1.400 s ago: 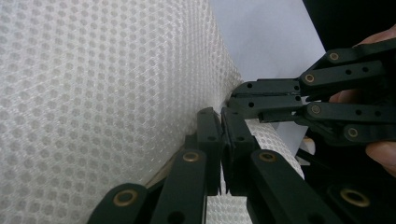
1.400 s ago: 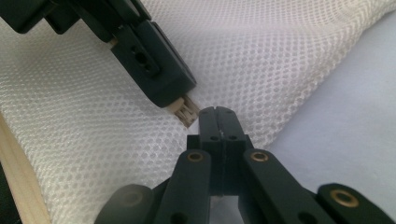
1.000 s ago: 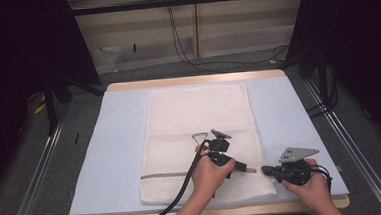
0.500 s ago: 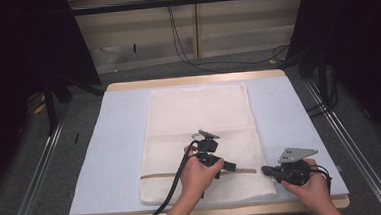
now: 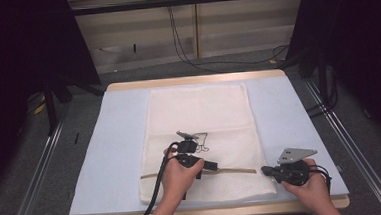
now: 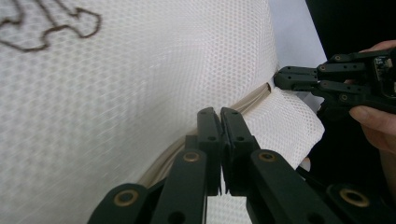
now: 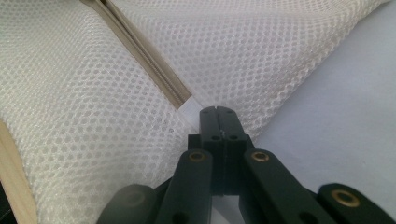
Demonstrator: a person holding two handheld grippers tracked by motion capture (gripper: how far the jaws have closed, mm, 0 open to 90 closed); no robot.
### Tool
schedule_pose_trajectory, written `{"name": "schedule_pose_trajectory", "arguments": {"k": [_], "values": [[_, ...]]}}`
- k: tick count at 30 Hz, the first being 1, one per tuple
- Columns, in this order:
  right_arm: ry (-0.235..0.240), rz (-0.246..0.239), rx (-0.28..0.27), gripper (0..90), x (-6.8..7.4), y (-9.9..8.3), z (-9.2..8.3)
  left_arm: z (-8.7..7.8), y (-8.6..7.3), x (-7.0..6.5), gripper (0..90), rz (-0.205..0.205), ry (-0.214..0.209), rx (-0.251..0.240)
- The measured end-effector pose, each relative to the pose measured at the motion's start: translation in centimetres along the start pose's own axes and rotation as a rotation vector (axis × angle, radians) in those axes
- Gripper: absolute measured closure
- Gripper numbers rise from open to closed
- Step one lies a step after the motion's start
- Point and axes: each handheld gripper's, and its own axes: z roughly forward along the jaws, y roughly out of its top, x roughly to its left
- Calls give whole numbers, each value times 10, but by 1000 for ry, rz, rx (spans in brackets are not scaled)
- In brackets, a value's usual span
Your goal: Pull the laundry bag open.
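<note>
Cream honeycomb-mesh laundry bag (image 5: 200, 137) flat on pale blue table mat (image 5: 111, 157), beige zipper strip (image 5: 232, 170) across near end.

My left gripper (image 5: 212, 165) over zipper mid-line, jaws pressed together, apparently pinching slider; pull itself hidden. Risk: slider slips out, or mesh snags in teeth and jams.

My right gripper (image 5: 265, 170) at zipper's right end, jaws clamped on white tab (image 7: 189, 112). Risk: anchor lets go, bag bunches, zipper buckles.

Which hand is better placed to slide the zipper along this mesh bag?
Left. Its claw sits shut over the zipper mid-bag, with room to run along it. The right claw is shut at the zipper's end by the bag edge, better suited to steadying.
</note>
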Motion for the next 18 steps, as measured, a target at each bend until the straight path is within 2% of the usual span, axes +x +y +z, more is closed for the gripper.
{"name": "schedule_pose_trajectory", "arguments": {"k": [4, 5, 7, 10, 13, 14, 17, 18], "values": [[7, 11, -1, 900, -1, 0, 0, -8, -4, 8, 878, -6, 2, -4], [9, 12, -2, 900, -1, 0, 0, -11, -5, 9, 879, -21, 5, -11], [7, 11, -3, 900, -1, 0, 0, -14, -5, 13, 879, -12, 4, -7], [10, 13, -4, 900, -1, 0, 0, -20, -8, 15, 878, -31, 16, -24], [11, 13, -6, 900, -1, -1, 0, -27, -10, 21, 879, -33, 28, -29], [11, 14, -5, 900, -1, 0, 0, -28, -10, 22, 879, -38, 16, -20], [11, 16, -3, 900, -1, 0, 0, -35, -12, 25, 879, -45, 13, -37], [10, 15, -2, 900, -1, 0, 0, -36, -13, 26, 878, -26, 34, -38]]}}
